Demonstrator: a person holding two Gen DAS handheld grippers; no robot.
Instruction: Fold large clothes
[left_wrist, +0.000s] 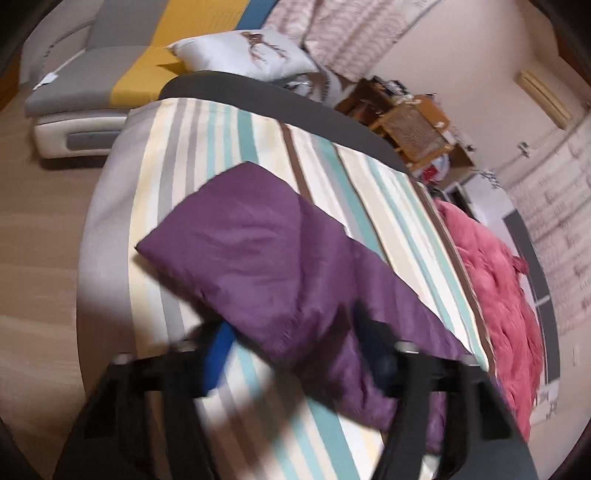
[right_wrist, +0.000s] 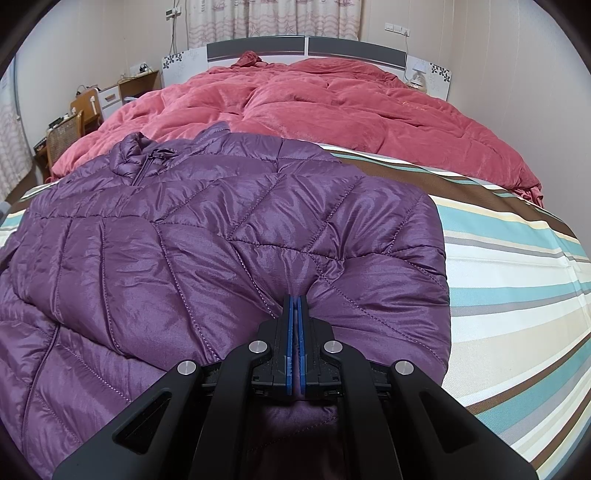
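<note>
Right gripper (right_wrist: 295, 301) is clenched on the hem of the quilted purple puffer jacket (right_wrist: 207, 236); left gripper (left_wrist: 295, 343), fingers spread, straddles its fabric. The jacket lies on the striped bedsheet (right_wrist: 517, 295), pink crumpled duvet (right_wrist: 332, 107) beyond.

Bare striped sheet (right_wrist: 517, 258) lies open from 1 to 4 o'clock of the purple jacket (right_wrist: 221, 229) — a rumpled pink quilt (right_wrist: 314, 103) blocks 12 o'clock, chair (right_wrist: 66, 129) and desk (right_wrist: 122, 88) crowd 10.
</note>
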